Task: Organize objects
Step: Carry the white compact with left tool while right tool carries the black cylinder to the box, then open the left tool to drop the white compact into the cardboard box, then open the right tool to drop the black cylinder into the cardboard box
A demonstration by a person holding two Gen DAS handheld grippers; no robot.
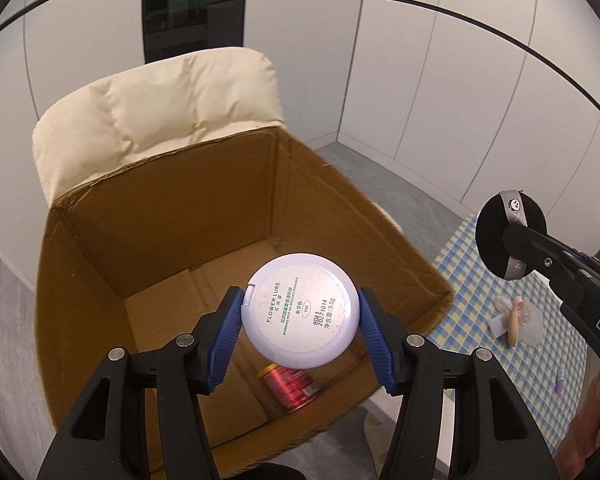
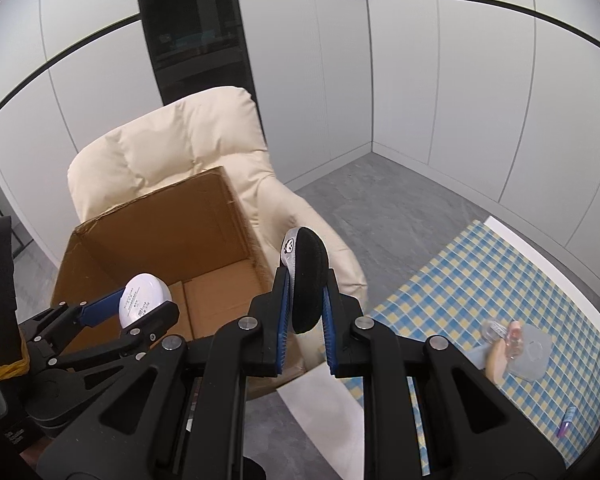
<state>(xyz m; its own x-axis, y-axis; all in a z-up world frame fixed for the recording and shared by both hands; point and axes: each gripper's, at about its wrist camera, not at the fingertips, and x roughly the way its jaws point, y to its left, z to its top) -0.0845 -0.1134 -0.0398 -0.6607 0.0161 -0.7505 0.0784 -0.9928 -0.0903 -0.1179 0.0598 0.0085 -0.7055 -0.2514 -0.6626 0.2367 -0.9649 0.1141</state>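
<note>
My left gripper (image 1: 300, 312) is shut on a round white powder compact (image 1: 300, 310) and holds it above the open cardboard box (image 1: 100, 240). A red can (image 1: 290, 386) lies on the box floor. The compact also shows in the right wrist view (image 2: 144, 294), over the box (image 2: 160, 220). My right gripper (image 2: 305, 284) is shut on a black powder puff (image 2: 308, 280) with a grey ribbon, held right of the box, above the chair. The puff also shows in the left wrist view (image 1: 510, 234).
The box stands on a cream padded chair (image 2: 180, 140). A table with a blue and yellow checked cloth (image 2: 480, 280) is at the right, with a small clear bottle, a beige sponge and a plastic packet (image 2: 508, 344), and a small purple tube (image 2: 566, 428).
</note>
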